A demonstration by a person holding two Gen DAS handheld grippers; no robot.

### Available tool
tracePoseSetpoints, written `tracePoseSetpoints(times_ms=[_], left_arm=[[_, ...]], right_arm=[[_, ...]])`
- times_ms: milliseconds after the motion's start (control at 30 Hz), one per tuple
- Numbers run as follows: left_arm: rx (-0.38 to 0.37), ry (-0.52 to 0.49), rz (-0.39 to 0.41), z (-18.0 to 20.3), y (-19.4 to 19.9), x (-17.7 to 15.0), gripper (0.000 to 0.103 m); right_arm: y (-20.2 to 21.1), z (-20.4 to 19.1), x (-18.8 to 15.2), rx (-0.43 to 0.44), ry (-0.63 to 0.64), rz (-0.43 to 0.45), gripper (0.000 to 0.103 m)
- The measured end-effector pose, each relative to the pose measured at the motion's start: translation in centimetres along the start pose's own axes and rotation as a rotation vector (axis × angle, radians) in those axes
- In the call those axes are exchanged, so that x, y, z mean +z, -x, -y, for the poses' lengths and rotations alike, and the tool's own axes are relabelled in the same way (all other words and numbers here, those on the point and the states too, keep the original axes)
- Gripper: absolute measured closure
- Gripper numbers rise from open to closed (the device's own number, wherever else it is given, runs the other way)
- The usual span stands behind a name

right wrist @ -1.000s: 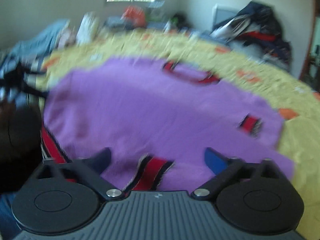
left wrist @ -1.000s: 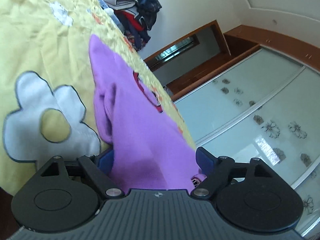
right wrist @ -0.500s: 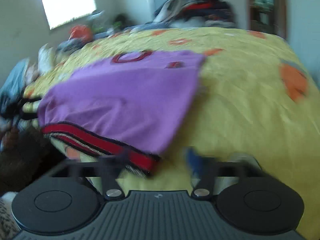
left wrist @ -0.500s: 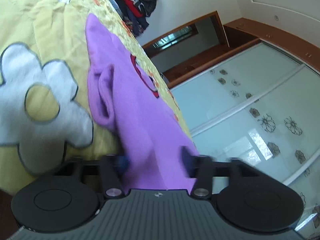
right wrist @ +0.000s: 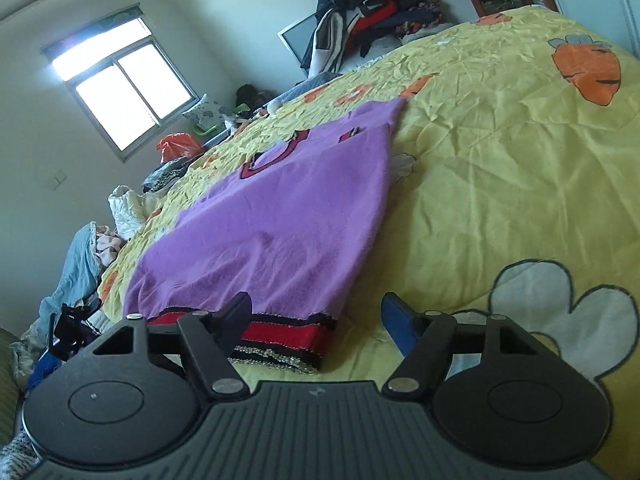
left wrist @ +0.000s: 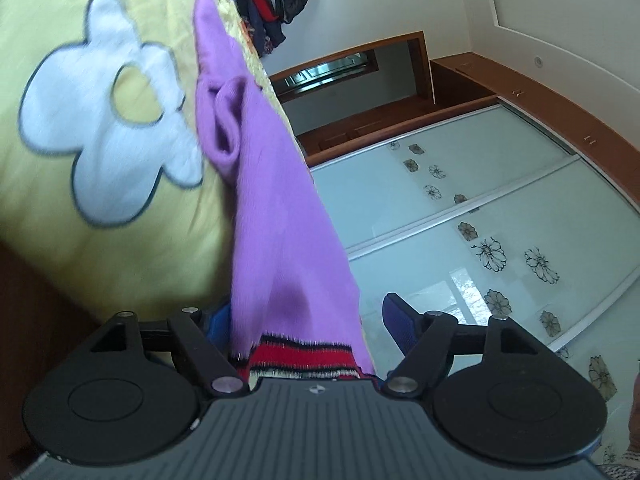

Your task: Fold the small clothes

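Observation:
A purple sweater [right wrist: 280,220] with a red and black striped hem [right wrist: 280,330] lies flat on the yellow bedspread [right wrist: 500,160]. Its red-edged neck hole points away from me. My right gripper [right wrist: 316,320] is open at the hem's right corner, and the striped edge lies between its fingers. In the left wrist view the same sweater [left wrist: 280,220] runs away along the bed with a bunched fold partway up. My left gripper [left wrist: 308,320] is open, with the striped hem [left wrist: 300,354] lying between its fingers, which stand wide apart.
A pile of dark and red clothes [right wrist: 368,12] sits at the bed's far end. More clothing [right wrist: 80,264] and an orange bag [right wrist: 178,146] lie along the bed's left side under a window [right wrist: 120,80]. Glass wardrobe doors [left wrist: 460,240] stand beside the bed.
The right gripper swung from the sweater's front to its right hem corner, and the right sleeve now lies folded in. The left fingers narrowed, then widened, and the hem now shows between them.

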State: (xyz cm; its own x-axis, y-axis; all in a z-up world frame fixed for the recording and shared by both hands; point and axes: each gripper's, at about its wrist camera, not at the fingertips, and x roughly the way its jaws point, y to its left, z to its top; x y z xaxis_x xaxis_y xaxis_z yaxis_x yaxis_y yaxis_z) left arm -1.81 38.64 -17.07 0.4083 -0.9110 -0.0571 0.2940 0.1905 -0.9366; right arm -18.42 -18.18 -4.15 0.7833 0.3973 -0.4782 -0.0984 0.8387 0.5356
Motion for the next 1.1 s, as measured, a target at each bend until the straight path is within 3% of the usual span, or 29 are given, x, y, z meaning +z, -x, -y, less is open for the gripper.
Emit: tracePoseSetpoints(times_ms=[100,167,267,300,333,633,667,700,733,767,800,900,1100], left_arm=[[-0.033,0.038,-0.005,-1.0,0.0,-0.6,0.031],[-0.046,0.038,-0.015,-1.3,-0.3,-1.1,0.043],[-0.028,0.047,-0.017,-1.7,-0.8,-1.3,0.073],[-0.029,0.048,-0.018,-1.8,-0.9,-1.3,0.093],[-0.014,0.045,-0.019,-1.8,-1.0,-1.4,0.1],[0.063,0.005,-0.016,-1.0,-0.7,-1.7,0.1],[0.065,0.005,-0.018,-1.1,-0.6,-1.8,0.1],[0.067,0.005,-0.016,-1.1,-0.4,-1.7,0.1],[0.07,0.005,-0.015,-1.1,-0.3,-1.7,0.1],[0.072,0.003,-0.014,-1.0,-0.3,-1.8,0.1],[0.071,0.001,-0.011,-1.0,-0.2,-1.7,0.1],[0.069,-0.031,0.001,0.2,-0.4,-1.7,0.1],[0.009,-0.168,-0.001,4.6,0.1,-1.8,0.1]], right_arm=[[-0.2,0.2,-0.3,0.014,-0.018,0.013,0.031],[-0.3,0.2,-0.6,0.016,-0.022,0.018,0.031],[-0.2,0.1,-0.7,0.009,-0.014,0.02,0.032],[-0.2,0.0,-0.7,0.002,-0.013,0.02,0.032],[-0.1,0.1,-0.8,0.003,-0.023,0.02,0.032],[0.8,0.3,-1.2,0.013,-0.067,0.019,0.033],[0.6,0.3,-1.3,0.007,-0.062,0.013,0.043],[0.4,0.3,-1.3,0.003,-0.061,0.005,0.061],[0.1,0.4,-1.4,0.001,-0.062,-0.01,0.073],[-0.3,0.4,-1.5,0.0,-0.05,-0.026,0.095],[-0.5,0.2,-1.7,-0.003,-0.031,-0.031,0.098],[-0.3,-1.6,-1.9,-0.061,0.079,-0.007,0.098],[3.1,-4.3,-0.8,0.03,0.098,0.124,0.099]])
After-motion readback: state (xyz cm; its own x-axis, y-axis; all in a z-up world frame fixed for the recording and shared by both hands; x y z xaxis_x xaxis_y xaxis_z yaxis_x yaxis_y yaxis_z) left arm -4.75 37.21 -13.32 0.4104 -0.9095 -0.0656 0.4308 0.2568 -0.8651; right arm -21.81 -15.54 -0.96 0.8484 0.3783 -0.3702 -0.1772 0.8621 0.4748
